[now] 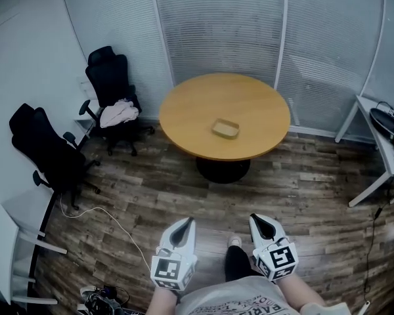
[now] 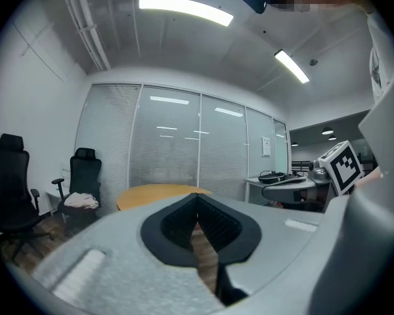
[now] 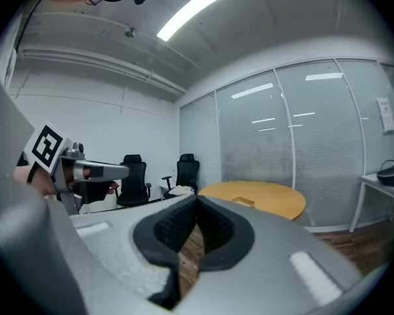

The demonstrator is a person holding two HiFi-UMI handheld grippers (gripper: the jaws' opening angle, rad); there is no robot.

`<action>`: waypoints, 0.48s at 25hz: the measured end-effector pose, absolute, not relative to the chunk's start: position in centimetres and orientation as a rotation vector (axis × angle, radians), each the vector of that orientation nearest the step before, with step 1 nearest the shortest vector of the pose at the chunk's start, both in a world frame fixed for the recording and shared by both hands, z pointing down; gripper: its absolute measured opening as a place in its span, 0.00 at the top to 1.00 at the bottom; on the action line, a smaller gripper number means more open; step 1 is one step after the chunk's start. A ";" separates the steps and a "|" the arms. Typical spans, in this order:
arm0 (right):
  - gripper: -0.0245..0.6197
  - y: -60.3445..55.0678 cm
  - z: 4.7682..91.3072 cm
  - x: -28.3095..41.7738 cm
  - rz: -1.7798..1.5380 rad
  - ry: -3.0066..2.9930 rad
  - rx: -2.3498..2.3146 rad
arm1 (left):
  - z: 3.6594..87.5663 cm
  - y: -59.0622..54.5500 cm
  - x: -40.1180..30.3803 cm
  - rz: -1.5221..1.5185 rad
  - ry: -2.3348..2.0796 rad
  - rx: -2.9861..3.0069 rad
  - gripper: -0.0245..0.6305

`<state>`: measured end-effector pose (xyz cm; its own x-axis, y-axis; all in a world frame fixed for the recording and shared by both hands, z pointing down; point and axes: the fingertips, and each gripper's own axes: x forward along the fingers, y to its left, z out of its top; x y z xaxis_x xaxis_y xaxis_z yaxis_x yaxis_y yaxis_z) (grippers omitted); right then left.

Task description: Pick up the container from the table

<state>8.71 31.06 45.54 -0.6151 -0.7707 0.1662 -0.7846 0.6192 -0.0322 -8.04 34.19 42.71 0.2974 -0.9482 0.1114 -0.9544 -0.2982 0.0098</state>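
**Inspector:** State of the jaws?

**Assessor:** The left gripper (image 1: pixel 186 224) and the right gripper (image 1: pixel 257 219) both have their jaws pressed together at the tips. Each gripper view shows only floor through the slit below the tips, so nothing is pinched.

**Inspector:** And the container?

**Assessor:** The shallow container (image 1: pixel 225 128) sits on the round tabletop (image 1: pixel 184 113), right of its centre. It is well ahead of both pairs of jaws and touched by neither, with open wood floor (image 1: pixel 184 189) between. I judge the pickup not yet begun.

**Inspector:** Hazards from here?

**Assessor:** There are three, in my judgement. If the jaws arrive closed, they would shove the container across the smooth tabletop instead of taking it. Its walls look low, so a near-level approach may slide over the rim or strike the tabletop edge. The white cable (image 1: pixel 111 218) on the floor, left of the left jaws, could also catch a foot.

**Inspector:** Do the views differ?

**Assessor:** The right gripper view shows the container (image 3: pixel 244 201) beyond its jaw tips and slightly to their right. In the left gripper view I make out only a strip of the tabletop (image 2: pixel 151 191) above the gripper body, with no container showing. Only the head view shows both grippers and the floor between them and the tabletop.
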 end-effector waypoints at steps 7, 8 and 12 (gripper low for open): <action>0.96 19.0 45.2 7.6 0.129 -2.725 1.252 | 42.2 22.9 -9.1 0.130 -1.868 2.432 0.96; 0.96 16.9 44.9 7.6 0.128 -2.728 1.250 | 42.0 20.8 -9.1 0.127 -1.874 2.425 0.96; 0.96 9.0 44.8 8.3 0.132 -2.733 1.247 | 41.7 13.2 -8.6 0.131 -1.890 2.439 0.96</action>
